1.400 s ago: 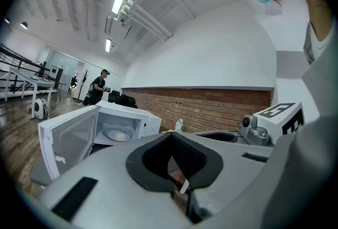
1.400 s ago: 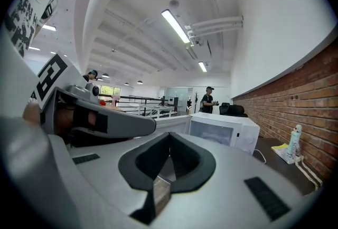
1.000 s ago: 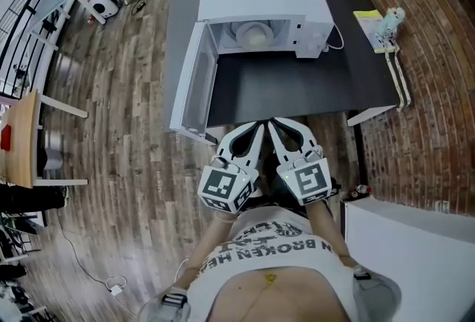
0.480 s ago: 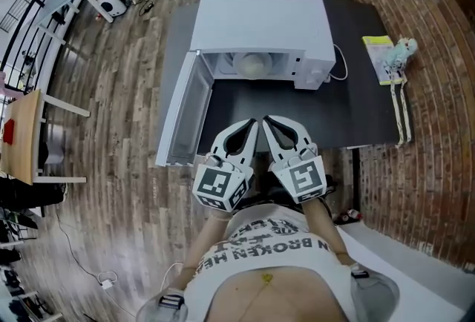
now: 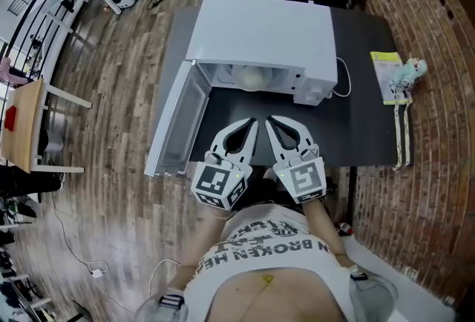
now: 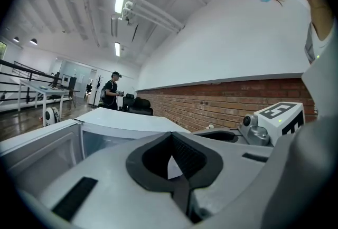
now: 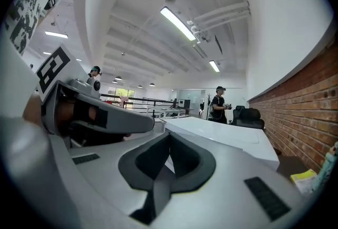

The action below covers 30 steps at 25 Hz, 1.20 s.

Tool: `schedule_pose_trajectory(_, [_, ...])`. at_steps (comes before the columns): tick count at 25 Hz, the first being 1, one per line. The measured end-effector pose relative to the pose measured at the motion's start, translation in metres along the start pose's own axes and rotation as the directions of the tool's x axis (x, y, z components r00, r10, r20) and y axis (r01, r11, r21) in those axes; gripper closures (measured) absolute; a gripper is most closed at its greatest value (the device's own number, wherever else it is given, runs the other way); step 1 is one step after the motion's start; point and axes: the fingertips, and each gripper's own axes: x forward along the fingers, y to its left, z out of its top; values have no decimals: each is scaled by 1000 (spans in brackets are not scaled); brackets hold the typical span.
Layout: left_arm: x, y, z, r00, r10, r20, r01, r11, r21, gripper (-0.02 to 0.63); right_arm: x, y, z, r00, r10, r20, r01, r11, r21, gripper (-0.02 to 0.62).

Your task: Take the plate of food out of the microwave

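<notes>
I held two grippers side by side close to my body, above the near edge of the one dark table point(image 5: 364, 127). My left gripper point(image 5: 252, 122) had its jaws pressed together with nothing between them, and its own view showed the same, the tips meeting at the far end of the dark hollow point(image 6: 170, 137). My right gripper point(image 5: 270, 120) was likewise pressed together and empty, as its own view point(image 7: 169, 136) showed. Each gripper carried one marker cube, so two cubes sat just in front of my shirt. Both pairs of tips pointed toward the one white microwave point(image 5: 260, 35), which stood on the table well apart from them. Its single door point(image 5: 175, 124) hung wide open to my left, reaching out past the table edge over the wooden floor point(image 5: 111, 187). Inside the open microwave sat the one plate of food point(image 5: 251, 77), a pale rounded heap on a white plate, not touched by either gripper. A white cable point(image 5: 342, 83) looped at the microwave's right side. At the table's right edge lay one yellow booklet point(image 5: 384, 74) with one small toy point(image 5: 410, 71) just beside it, next to the brick wall point(image 5: 438, 38). In the left gripper view one person point(image 6: 111, 92) stood far off across the room.
</notes>
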Motion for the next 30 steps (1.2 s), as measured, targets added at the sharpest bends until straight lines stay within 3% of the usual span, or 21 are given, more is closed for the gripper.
schedule_pose_trajectory(8, [23, 30, 0, 1000, 5, -17, -5, 1000, -5, 600, 25, -14, -5, 999, -20, -25, 19, 999, -37, 588])
schedule_pose_trajectory(21, [64, 84, 21, 992, -121, -38, 121, 993, 0, 600, 87, -37, 1, 990, -131, -55, 131, 991, -5, 588])
schedule_pose_trajectory(30, [74, 136, 2, 984, -155, -82, 154, 988, -23, 600, 133, -36, -10, 977, -191, -92, 191, 982, -8, 588])
